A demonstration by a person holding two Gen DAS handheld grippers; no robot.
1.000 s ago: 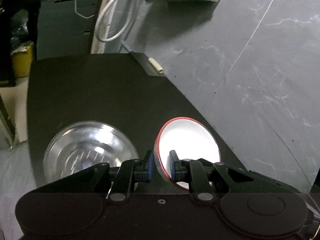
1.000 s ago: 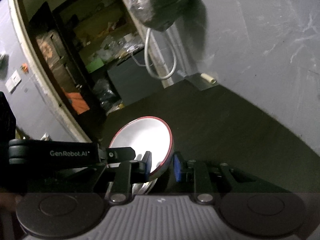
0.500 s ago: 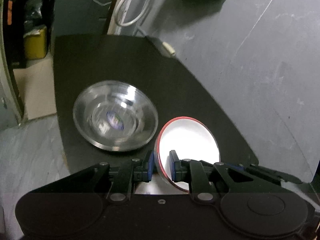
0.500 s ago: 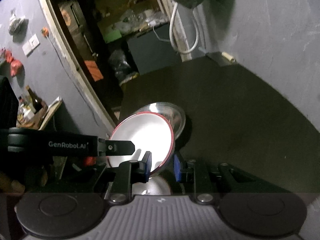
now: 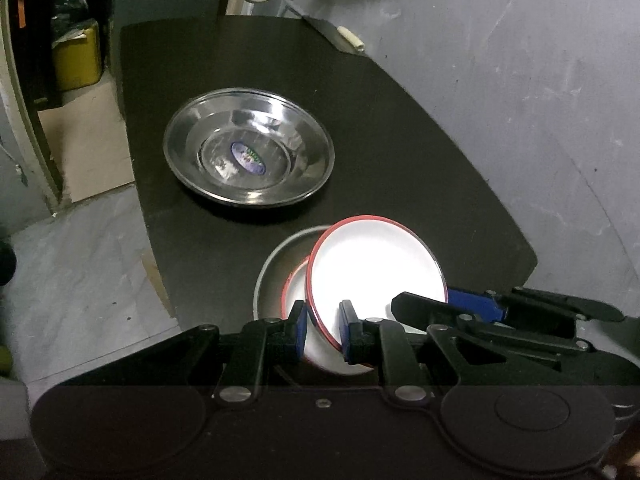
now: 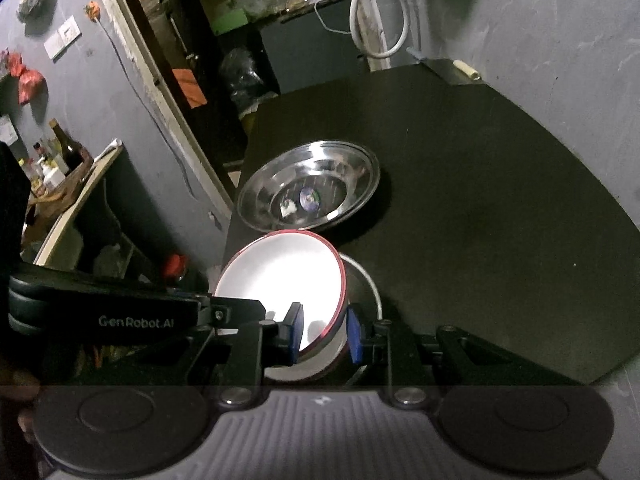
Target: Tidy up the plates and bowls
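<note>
On the left side of the table (image 5: 400, 128), the stainless steel dish (image 5: 248, 146) is lying upright and alone, well apart from everything you are holding. A second ago it was filling the near-left of the left wrist view; now it is sitting farther off toward the table's middle, so you are lifting and drawing both grippers back toward the near edge.

To its right, by the near edge, a stack is coming into view that was not showing before: a grey-rimmed dish (image 5: 269, 268) with a lower red-rimmed bowl (image 5: 294, 292) nested in it.

Right above that stack you are carrying the red-rimmed white bowl (image 5: 376, 276), tilted, its underside hovering over the lower bowl; I cannot tell whether they are touching. Your left tongs (image 5: 323, 320) are pinching its near-left rim, narrow and clamped on it. Your right tongs (image 6: 325, 330) are gripping the opposite side of what looks like the same bowl, equally narrow.

My reading is that you are lining this bowl up to nest into its twin. Levelling it before lowering looks wise, since a tilted rim could catch and shove the stack toward the edge.
</note>
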